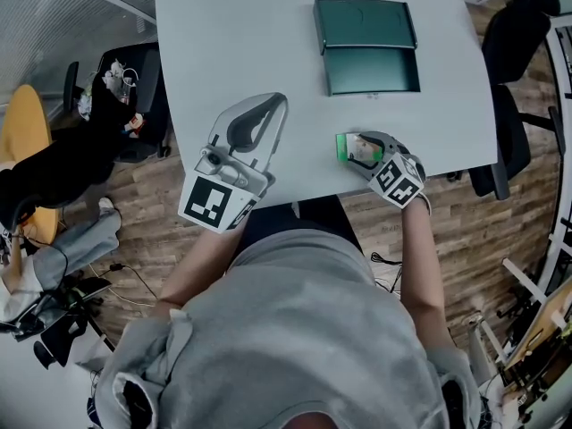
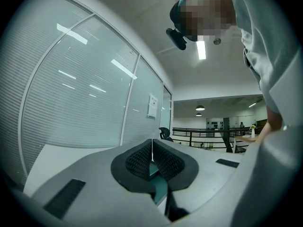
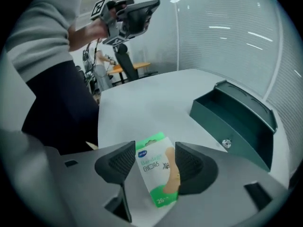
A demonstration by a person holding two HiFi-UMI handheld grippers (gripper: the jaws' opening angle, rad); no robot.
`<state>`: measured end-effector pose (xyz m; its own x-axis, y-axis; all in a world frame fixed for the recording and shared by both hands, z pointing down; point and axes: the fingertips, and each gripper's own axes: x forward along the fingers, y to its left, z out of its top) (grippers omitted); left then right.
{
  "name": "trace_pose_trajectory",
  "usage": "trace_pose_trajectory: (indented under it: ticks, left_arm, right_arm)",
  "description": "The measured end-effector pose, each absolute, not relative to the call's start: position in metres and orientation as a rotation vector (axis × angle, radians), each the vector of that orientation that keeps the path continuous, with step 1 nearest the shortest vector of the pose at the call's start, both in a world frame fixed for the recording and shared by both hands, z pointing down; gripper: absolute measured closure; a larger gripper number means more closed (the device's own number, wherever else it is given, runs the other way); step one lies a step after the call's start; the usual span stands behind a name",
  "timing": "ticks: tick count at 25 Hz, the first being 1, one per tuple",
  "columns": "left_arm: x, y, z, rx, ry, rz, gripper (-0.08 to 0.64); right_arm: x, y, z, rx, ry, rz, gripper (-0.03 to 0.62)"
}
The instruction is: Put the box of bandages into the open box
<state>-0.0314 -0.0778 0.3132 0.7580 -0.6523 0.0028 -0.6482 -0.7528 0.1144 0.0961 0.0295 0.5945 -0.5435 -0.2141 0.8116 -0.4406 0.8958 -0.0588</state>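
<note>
Two grippers are over the white table. Your right gripper has its jaws wide, and the box of bandages lies flat on the table between them, near your edge. The green open box is at twelve o'clock from it, well apart, with its lid up. Your left gripper, at nine o'clock from the right one, has its jaws together and is empty.
</note>
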Motion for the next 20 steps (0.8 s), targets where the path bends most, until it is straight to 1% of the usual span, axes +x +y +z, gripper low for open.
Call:
trace_pose_trajectory:
  ticks: [6, 9, 13, 20]
  left_arm:
    - [-0.041, -0.077, 0.315, 2.822, -1.101, -0.048, 0.537]
    - [-0.044, -0.077, 0.314, 2.813, -1.125, -0.051, 0.536]
    - [-0.050, -0.078, 0.314, 2.802, -1.157, -0.048, 0.535]
    - [-0.053, -0.082, 0.321, 2.783, -1.169, -0.026, 0.537]
  right_arm:
    - [0.100, 0.036, 0.611, 0.207, -2.012, 0.084, 0.340]
    - [0.098, 0.037, 0.612, 0.105, -1.979, 0.019, 0.333]
    - [0.097, 0.040, 0.615, 0.029, -1.946, 0.008, 0.331]
    - [0.096, 0.033, 0.621, 0.058, -1.968, 0.061, 0.330]
